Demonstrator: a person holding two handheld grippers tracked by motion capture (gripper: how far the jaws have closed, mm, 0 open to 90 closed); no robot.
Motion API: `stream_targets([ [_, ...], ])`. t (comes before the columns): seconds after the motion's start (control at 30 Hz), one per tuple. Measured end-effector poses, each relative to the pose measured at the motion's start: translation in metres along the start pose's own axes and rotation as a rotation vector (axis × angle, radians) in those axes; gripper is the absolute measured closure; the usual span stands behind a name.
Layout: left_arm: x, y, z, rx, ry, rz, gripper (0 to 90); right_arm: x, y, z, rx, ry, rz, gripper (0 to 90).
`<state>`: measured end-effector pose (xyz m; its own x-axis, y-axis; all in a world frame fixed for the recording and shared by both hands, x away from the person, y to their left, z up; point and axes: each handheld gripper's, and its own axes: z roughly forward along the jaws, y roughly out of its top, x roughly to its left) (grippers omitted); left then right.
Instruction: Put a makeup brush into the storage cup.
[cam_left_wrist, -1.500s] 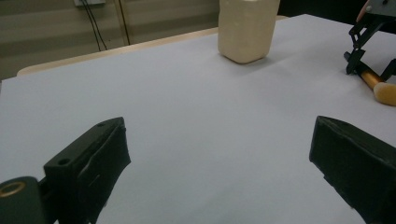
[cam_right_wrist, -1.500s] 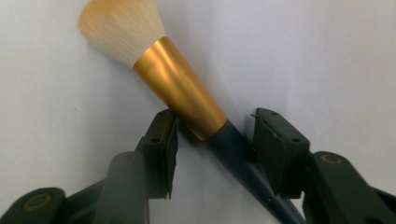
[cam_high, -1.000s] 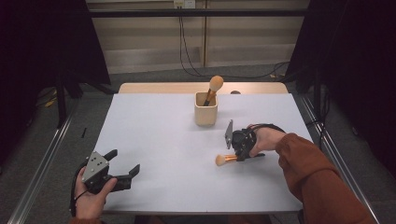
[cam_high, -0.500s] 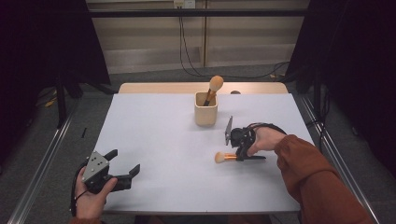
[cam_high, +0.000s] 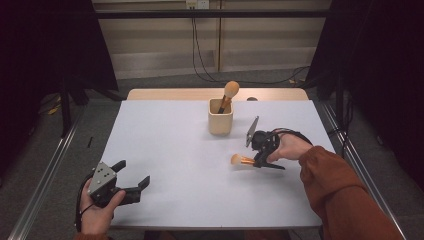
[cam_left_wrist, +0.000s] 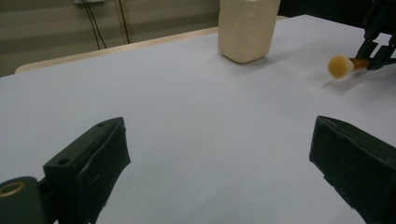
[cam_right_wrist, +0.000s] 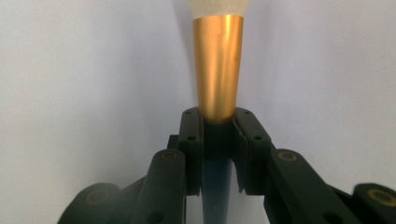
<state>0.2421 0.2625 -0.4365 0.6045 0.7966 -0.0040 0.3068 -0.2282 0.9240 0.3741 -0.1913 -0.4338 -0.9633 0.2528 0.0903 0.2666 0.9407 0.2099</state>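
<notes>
We see the white bench (cam_high: 190, 165), the largest thing here, carrying a cream holder (cam_high: 220, 116) near its far edge; we place everything else relative to that holder. Inside the holder stands a makeup brush (cam_high: 228, 94), leaning with its pale head above the rim. Well apart from the holder, toward the near left corner, our left gripper (cam_high: 131, 181) rests in the hand with its jaws spread wide and nothing between them. In the left gripper view the holder (cam_left_wrist: 246, 28) stands ahead with bare bench in between. Near the holder, on its near right side, our right gripper (cam_high: 256, 161) has its jaws clamped on the dark handle of a second brush (cam_high: 242, 160), just behind the gold ferrule (cam_right_wrist: 218, 65). That brush lies roughly level, its pale head pointing left, with open bench between it and the holder.
</notes>
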Motion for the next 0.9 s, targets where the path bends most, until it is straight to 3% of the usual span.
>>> stream_targets([
  [0.23, 0.000, 0.000, 0.000, -0.001, 0.001, -0.005, 4.4, -0.001, -0.004, -0.007, -0.072, -0.047, 0.042, 75.3],
  [0.43, 0.000, 0.000, 0.000, -0.004, 0.003, -0.007, 4.4, -0.006, -0.010, -0.013, -0.170, -0.154, 0.147, 75.4],
  [0.47, 0.000, 0.000, 0.000, -0.004, 0.004, -0.006, 4.3, -0.006, -0.010, -0.014, -0.170, -0.163, 0.183, 75.4],
  [0.63, 0.001, 0.000, 0.000, -0.005, 0.005, -0.007, 4.3, -0.008, -0.015, -0.017, -0.237, -0.205, 0.248, 75.4],
  [0.7, 0.001, 0.000, 0.000, -0.006, 0.005, -0.009, 4.3, -0.007, -0.016, -0.018, -0.276, -0.203, 0.277, 75.4],
  [0.9, 0.001, 0.000, -0.001, -0.006, 0.007, -0.010, 4.2, -0.004, -0.020, -0.020, -0.366, -0.221, 0.301, 75.4],
])
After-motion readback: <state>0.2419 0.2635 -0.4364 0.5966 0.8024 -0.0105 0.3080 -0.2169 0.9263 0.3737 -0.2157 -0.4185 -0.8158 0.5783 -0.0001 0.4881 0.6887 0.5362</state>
